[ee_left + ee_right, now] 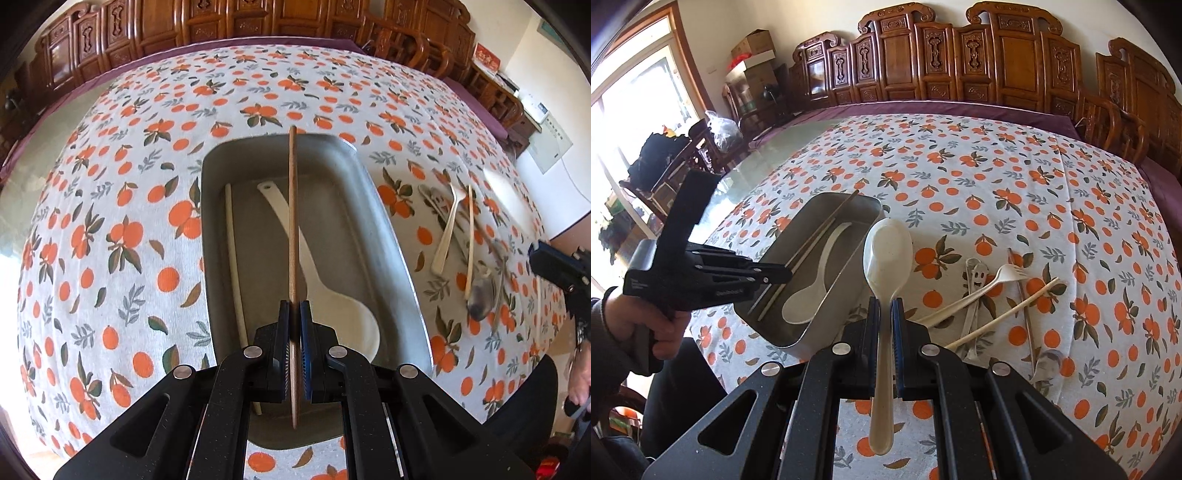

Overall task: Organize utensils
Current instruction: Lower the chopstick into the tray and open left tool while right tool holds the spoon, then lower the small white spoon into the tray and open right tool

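Gripping a long brown wooden chopstick (293, 229) between the closed blue pads of the left gripper (294, 314), stick running lengthwise over the rectangular grey metal tray (373, 206), far tip reaching past the tray's far rim. Lying already in the tray: a cream plastic rice spoon (325, 295) along the middle and a pale cream chopstick (234, 258) along the left wall. Sitting on a white tablecloth printed with oranges and leaves (110, 221).

Clamping the handle of a cream-white plastic spoon (886, 251) in the right gripper (885, 314), jaws shut tight on the narrow neck, bowl pointing away and hanging above the cloth just beside the tray's right-hand rim, handle end sticking back between the black linkage arms. Showing at the left of the right wrist view: the left gripper held in a person's hand (635, 321), its tip over the tray with the brown stick slanting along it.

Waiting loose on the cloth to the right of the tray, in a crossed heap: a cream plastic fork (982, 288), another pale chopstick (1004, 314), a metal spoon with a smiling-face cutout (975, 275), and a thin dark stick (1021, 295). Standing behind the table: carved brown wooden chairs (960, 55).
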### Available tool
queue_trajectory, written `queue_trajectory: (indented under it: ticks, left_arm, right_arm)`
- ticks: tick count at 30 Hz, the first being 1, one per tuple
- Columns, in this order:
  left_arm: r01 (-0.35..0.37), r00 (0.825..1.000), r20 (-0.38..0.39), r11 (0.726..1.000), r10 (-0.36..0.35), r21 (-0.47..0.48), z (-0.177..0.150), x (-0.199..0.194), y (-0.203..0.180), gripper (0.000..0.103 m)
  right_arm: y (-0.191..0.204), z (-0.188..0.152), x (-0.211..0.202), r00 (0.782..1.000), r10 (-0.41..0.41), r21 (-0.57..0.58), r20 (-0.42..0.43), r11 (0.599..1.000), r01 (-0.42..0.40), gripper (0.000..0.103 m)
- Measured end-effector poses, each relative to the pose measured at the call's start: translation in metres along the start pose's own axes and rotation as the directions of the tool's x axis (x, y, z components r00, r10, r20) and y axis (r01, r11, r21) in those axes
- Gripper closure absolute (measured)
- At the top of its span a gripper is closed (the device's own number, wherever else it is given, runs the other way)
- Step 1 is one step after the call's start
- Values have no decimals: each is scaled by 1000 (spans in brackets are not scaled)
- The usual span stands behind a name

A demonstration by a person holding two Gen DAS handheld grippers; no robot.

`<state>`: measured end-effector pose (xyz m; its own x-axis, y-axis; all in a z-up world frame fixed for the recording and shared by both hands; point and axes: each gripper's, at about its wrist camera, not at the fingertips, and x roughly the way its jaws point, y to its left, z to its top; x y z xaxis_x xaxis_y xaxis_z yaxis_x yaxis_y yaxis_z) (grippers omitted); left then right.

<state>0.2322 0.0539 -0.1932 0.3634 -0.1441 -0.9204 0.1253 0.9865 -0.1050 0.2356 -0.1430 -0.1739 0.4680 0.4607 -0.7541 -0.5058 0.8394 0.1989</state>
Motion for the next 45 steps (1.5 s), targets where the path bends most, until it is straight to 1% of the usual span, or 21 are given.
queue_trajectory:
  ticks: [5, 9, 17, 21, 25, 33, 39, 45]
  left_arm:
    - [7, 1000, -16, 1000, -7, -4, -7, 5, 4, 99]
    - [9, 1000, -11, 1000, -10, -12, -6, 4, 6, 98]
    - [19, 998, 66, 999, -17, -38, -6, -24, 14, 98]
    - [22, 993, 117, 998, -15, -53, -8, -44, 22, 98]
    - [9, 989, 151, 998, 0, -57, -10, -60, 31, 98]
    - [-1, 982, 186, 997, 16, -80, -15, -80, 52, 98]
    - [-7, 979, 203, 995, 27, -99, -18, -88, 62, 98]
    - [-17, 977, 211, 995, 38, -101, -22, -94, 63, 98]
  right_arm:
    - [5, 0, 4, 1000, 3, -8, -8, 1000, -3, 94]
    - [10, 4, 8, 1000, 10, -13, -11, 1000, -11, 94]
    - [34, 17, 23, 999, 34, -38, -20, 999, -34, 94]
    - [48, 26, 34, 998, 49, -43, -26, 998, -50, 95]
    - [63, 33, 48, 997, 64, -44, -36, 997, -66, 94]
    - [83, 47, 78, 995, 67, -38, -69, 997, -70, 94]
    - [85, 58, 101, 994, 57, -17, -93, 998, -59, 94]
    - [87, 66, 119, 993, 41, -1, -111, 999, -41, 94]
